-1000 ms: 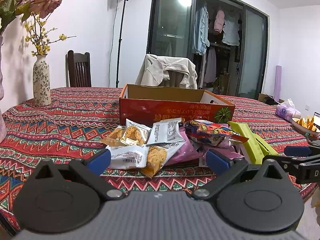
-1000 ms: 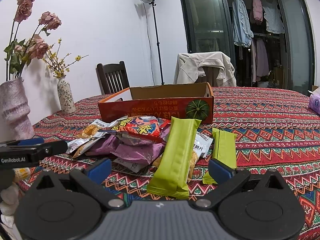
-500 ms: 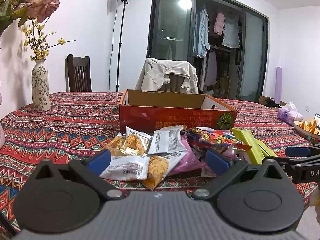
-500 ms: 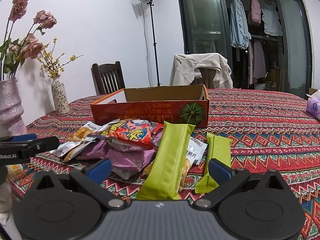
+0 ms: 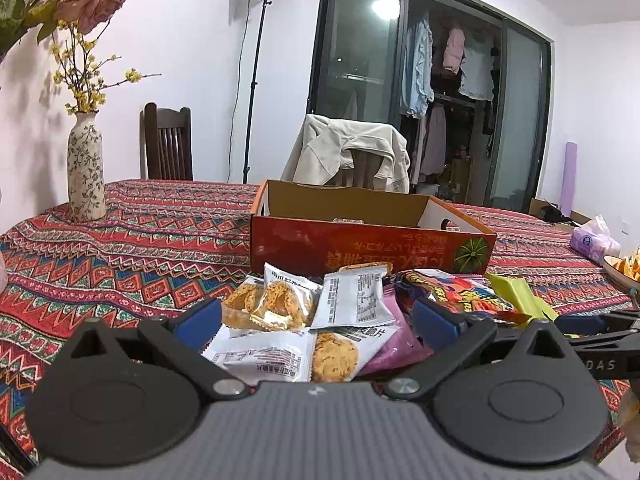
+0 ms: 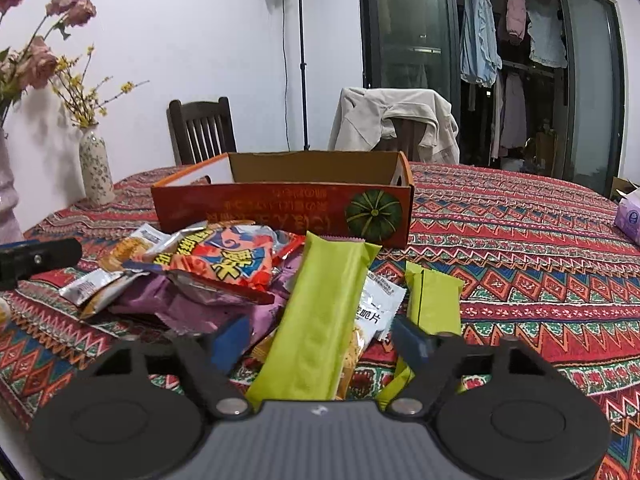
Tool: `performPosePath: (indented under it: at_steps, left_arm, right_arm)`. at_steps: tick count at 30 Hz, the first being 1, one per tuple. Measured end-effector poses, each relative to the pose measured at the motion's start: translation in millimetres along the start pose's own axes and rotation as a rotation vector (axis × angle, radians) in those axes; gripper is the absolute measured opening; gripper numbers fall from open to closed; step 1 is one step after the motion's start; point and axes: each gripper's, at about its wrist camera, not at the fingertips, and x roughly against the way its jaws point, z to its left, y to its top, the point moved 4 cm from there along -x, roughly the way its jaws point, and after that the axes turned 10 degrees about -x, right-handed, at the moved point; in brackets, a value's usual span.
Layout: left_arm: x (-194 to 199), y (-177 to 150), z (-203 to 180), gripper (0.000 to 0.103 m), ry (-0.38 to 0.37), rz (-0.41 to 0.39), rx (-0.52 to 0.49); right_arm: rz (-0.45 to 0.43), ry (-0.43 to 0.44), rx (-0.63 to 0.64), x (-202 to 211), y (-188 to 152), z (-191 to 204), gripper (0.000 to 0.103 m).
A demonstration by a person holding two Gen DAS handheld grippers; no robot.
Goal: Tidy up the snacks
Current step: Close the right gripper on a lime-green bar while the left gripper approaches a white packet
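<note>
Left wrist view: left gripper (image 5: 316, 318) low over near edge of snack pile, jaws wide apart, nothing clamped. White cookie packets (image 5: 280, 350) between and just beyond the blue pads (image 5: 198, 320) — no contact visible. Purple packet (image 5: 394, 344) beside them to the right, red-orange chip bag (image 5: 452, 290) further right, lime-green bar tip (image 5: 520, 296) past that. Red cardboard box (image 5: 368, 244) directly behind pile, open top, contents not discernible. Patterned tablecloth (image 5: 120, 248) under everything. Flower vase (image 5: 85, 168) far left on table. Tissue pack (image 5: 592, 236) far right. Part of right gripper visible at right edge.

Right wrist view: right gripper (image 6: 322, 338) at near end of long lime-green bar (image 6: 320, 320). Jaws closing, bar between them, gap remains on both sides — pads not yet pressing. Second, shorter green bar (image 6: 434, 300) just right of it, w/ white packet (image 6: 378, 310) between the two. Chip bag (image 6: 224, 256) atop purple packets (image 6: 188, 300) to the left. Box (image 6: 280, 210) behind pile, pumpkin print at its right end. Chair w/ beige jacket (image 6: 396, 120) behind table.
</note>
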Motion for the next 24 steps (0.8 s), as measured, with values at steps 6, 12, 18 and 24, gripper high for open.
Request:
performPosePath:
  at_steps: [6,12,18,24]
  left_arm:
    - [-4,-3,-2,0.103,-0.004,0.024,-0.002]
    - [-8,-6,0,0.103,0.008,0.053,0.004]
    - [-13,-6,10,0.103,0.047,0.092,0.022]
    - [-34,-4,30,0.103,0.099,0.180,0.051]
  right_arm:
    - [0.011,-0.032,-0.058,-13,-7,0,0.056]
    - [-0.001,-0.042,0.001,-10,-11,5,0.040]
    - [-0.015,-0.020,-0.032,-1,-7,-4,0.034]
    - [-0.057,0.003,-0.053,8,3,-11,0.034]
